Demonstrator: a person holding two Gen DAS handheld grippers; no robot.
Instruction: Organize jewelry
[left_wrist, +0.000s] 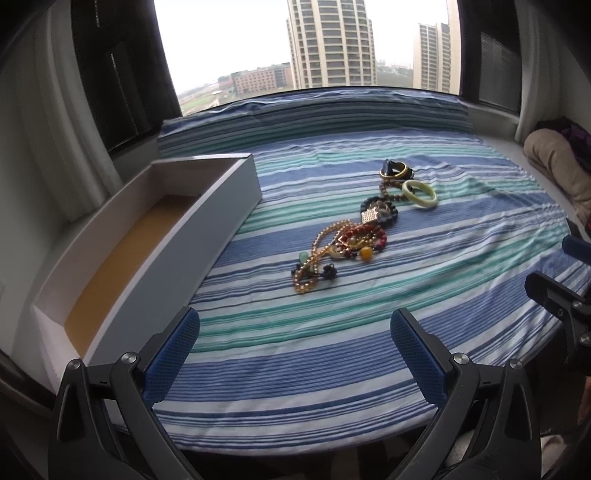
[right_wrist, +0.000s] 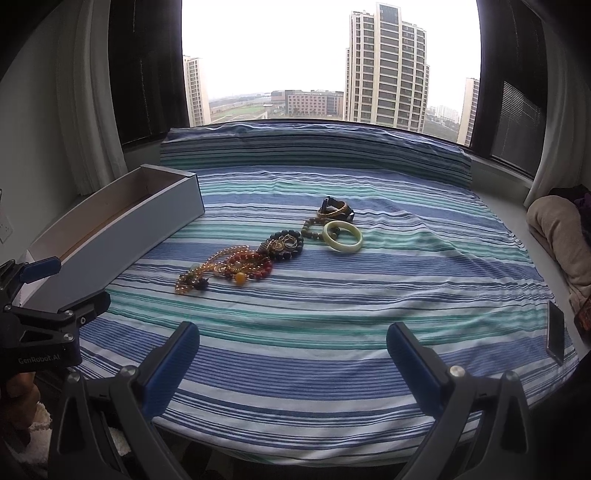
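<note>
A heap of jewelry lies mid-cloth: gold and red bead necklaces (left_wrist: 340, 243) (right_wrist: 236, 269), a dark bead bracelet (left_wrist: 380, 212) (right_wrist: 286, 243), a pale green bangle (left_wrist: 419, 194) (right_wrist: 341, 236), and a black-and-gold bangle (left_wrist: 397, 170) (right_wrist: 336, 210). A long empty white box (left_wrist: 207, 218) (right_wrist: 122, 236) with a tan floor stands at the left. My left gripper (left_wrist: 293, 347) is open and empty, near the cloth's front edge. My right gripper (right_wrist: 293, 354) is open and empty, also at the front, well short of the jewelry.
The striped blue-green cloth (left_wrist: 332, 332) (right_wrist: 406, 295) covers a table by a window. A striped cushion (right_wrist: 314, 147) lines the back. Beige fabric (right_wrist: 561, 229) lies at the right. A dark phone-like slab (right_wrist: 556, 332) sits at the right edge.
</note>
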